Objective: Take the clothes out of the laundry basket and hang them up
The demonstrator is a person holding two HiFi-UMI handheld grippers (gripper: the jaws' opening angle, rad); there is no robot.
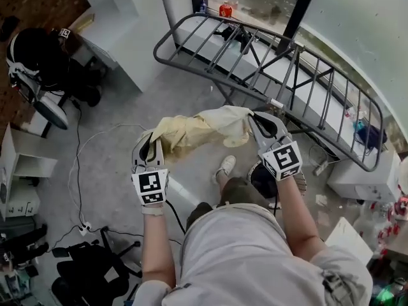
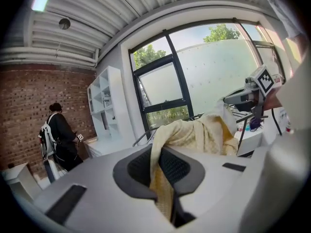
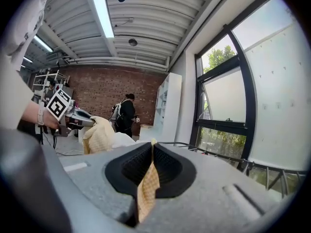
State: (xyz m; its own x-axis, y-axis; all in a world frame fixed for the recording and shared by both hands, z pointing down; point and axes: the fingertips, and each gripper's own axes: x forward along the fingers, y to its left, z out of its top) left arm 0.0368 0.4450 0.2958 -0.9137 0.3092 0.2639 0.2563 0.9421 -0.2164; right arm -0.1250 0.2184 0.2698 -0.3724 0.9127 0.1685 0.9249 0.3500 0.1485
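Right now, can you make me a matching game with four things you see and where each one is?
Things:
1. yellow cloth
2. drying rack
3. white shoe
4. person in black

Places:
A. by the brick wall
B. pinched by the left gripper and the right gripper
C. on the grey floor
D. in front of the window

Pairs: 1-B, 2-D, 3-C, 4-A.
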